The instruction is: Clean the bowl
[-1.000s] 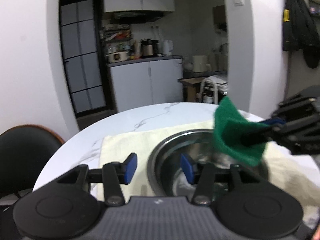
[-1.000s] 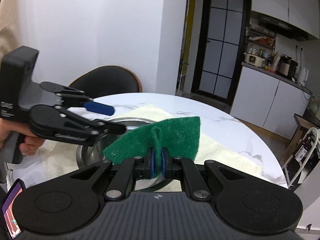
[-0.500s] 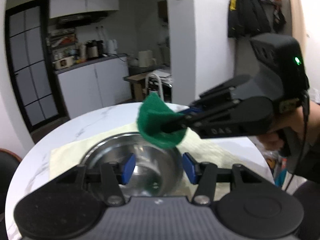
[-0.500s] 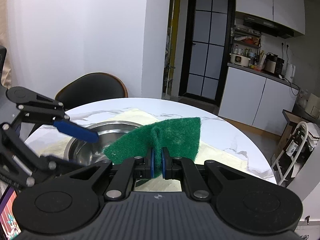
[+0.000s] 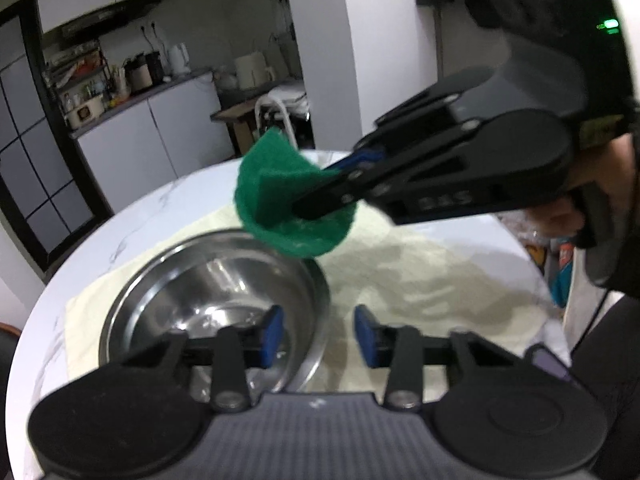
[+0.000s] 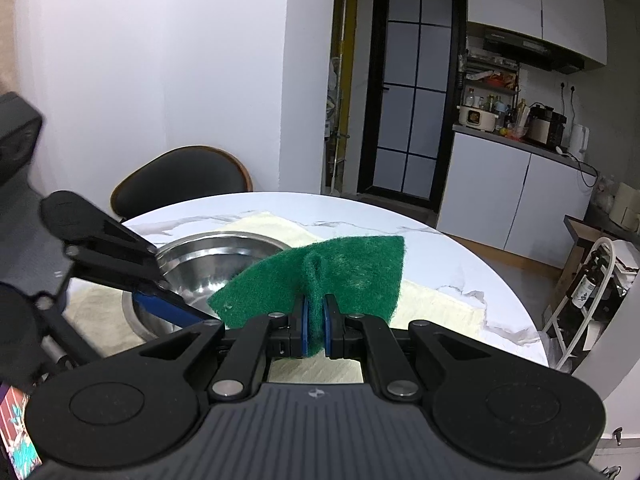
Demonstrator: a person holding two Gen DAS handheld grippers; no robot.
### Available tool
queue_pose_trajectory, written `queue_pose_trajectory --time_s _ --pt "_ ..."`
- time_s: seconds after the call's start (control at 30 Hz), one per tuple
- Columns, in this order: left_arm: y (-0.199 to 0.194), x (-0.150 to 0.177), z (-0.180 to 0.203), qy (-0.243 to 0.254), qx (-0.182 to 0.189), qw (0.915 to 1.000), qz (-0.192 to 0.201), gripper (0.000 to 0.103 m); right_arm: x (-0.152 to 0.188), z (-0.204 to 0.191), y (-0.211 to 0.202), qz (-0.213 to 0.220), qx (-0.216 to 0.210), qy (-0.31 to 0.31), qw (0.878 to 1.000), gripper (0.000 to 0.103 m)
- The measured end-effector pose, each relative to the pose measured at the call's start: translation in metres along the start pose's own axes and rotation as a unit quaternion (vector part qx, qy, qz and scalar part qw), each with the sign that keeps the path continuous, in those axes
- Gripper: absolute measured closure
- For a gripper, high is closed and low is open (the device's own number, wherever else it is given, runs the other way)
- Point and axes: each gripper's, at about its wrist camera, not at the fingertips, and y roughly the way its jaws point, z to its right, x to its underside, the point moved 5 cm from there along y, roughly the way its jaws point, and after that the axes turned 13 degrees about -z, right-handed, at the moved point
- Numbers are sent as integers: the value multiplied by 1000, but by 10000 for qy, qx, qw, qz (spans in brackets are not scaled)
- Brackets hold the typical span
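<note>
A steel bowl (image 5: pixel 208 280) sits on a pale cloth (image 5: pixel 420 280) on the round marble table. My left gripper (image 5: pixel 316 336) is open, its jaws standing on either side of the bowl's near right rim without gripping it. My right gripper (image 6: pixel 314 330) is shut on a folded green scouring pad (image 6: pixel 340 276). In the left wrist view the pad (image 5: pixel 280 204) hangs just above the bowl's far right rim. The bowl (image 6: pixel 208 264) also shows in the right wrist view, left of the pad, with the left gripper's fingers (image 6: pixel 160 308) at its near rim.
The table's edge (image 6: pixel 500 280) curves round to the right. A black chair (image 6: pixel 180 184) stands behind the table. A wire rack with bottles (image 6: pixel 588 292) is on the floor to the right. Kitchen cabinets (image 6: pixel 512 196) are at the back.
My left gripper has swung right and come lower over the bowl's right rim. The right gripper with the pad has come closer to the bowl's far rim.
</note>
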Motion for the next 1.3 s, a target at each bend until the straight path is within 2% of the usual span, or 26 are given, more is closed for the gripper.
queue_pose_trajectory --time_s 0.17,0.3,0.43,0.5,0.7,0.93,1.3 --pt "7 4 -4 -7 -8 9999 -151 75 0 2 0 12 -41 1 10000 95" --pt "10 3 -5 -22 -7 9997 -229 87 1 2 2 -28 -61 -5 10000 95" --pt "9 0 -5 -65 -30 9997 -229 89 2 2 3 -36 -66 -9 10000 95" --pt "7 -2 -7 -129 -40 9998 -160 95 2 3 1 -7 -82 4 10000 95" --pt "2 -8 -18 -406 78 9991 78 96 1 8 -3 107 8 129 9999 95" --pt "-20 -13 -34 -916 245 9937 603 98 -1 6 -9 270 -29 104 9996 95" --pt "-31 -17 -39 -1075 338 9891 948 97 -10 -23 -16 554 -361 -517 9965 95"
